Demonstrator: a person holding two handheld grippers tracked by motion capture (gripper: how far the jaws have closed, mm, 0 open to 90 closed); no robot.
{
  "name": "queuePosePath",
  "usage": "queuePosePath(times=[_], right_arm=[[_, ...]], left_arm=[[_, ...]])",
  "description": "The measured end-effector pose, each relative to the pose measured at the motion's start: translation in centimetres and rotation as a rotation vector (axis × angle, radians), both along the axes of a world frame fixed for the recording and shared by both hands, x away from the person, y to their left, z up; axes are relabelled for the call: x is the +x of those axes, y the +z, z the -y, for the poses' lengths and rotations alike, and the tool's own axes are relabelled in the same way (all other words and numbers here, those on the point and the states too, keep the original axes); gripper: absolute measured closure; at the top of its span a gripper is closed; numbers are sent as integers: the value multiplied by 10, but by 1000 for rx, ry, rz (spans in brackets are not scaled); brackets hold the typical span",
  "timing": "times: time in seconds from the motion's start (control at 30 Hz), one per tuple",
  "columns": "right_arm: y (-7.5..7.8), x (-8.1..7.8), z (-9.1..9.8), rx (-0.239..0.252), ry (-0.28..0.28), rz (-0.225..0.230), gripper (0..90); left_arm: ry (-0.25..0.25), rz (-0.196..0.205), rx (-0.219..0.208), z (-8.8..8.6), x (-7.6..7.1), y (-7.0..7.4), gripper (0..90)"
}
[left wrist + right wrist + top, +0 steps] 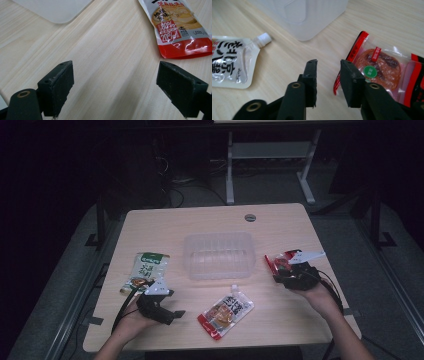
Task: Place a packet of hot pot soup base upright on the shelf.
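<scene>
Left gripper view: spouted pouch (178, 27) reads "80%", "20%"

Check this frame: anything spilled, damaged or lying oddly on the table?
Nothing stands out. The clear tub sits upright mid-table, and the green pouch, spouted pouch and red packet lie flat and sealed around it, with no spill visible.
</scene>
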State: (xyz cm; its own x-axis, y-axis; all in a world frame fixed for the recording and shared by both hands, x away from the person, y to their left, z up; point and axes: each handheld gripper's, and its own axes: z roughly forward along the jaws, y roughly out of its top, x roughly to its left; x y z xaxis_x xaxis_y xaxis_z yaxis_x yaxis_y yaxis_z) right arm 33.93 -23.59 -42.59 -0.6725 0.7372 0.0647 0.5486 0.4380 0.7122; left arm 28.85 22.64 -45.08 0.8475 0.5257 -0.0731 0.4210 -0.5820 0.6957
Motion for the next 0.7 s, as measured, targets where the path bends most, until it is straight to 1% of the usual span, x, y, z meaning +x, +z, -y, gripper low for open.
queuePosePath(times=[0.03,0.13,0.17,0.2,0.27,0.37,0.43,0.47,0.5,0.53,0.6,0.67,0.7], right_arm=[[0,3,1,11,-2,-1,706],[3,11,2,12,-12,-6,810],[4,14,3,13,-11,2,836],[5,17,5,6,-15,7,861],[7,24,8,9,-24,11,892],[9,34,12,4,-50,17,894],[9,40,14,5,-71,19,895],[9,47,16,14,-84,14,895],[9,47,16,14,-84,14,895],[9,51,16,3,-90,15,895],[7,57,17,8,-95,25,895],[6,63,17,3,-108,20,895],[5,66,17,4,-102,30,895]], left_arm=[[0,-1,-1,0,0,0,139],[4,-7,2,0,0,-1,139],[-1,-3,8,0,0,-1,139],[0,-1,7,0,1,0,139],[-1,2,6,0,1,0,139],[5,-3,-4,0,-1,0,139],[2,-2,-1,-1,0,-1,139],[3,-4,-2,-1,0,-1,139],[3,-5,-4,-1,0,-1,139],[3,-3,-4,-2,0,-1,139],[3,-4,-7,-2,0,0,139],[-5,-1,2,-2,0,0,139],[-6,-2,2,-2,0,0,139]])
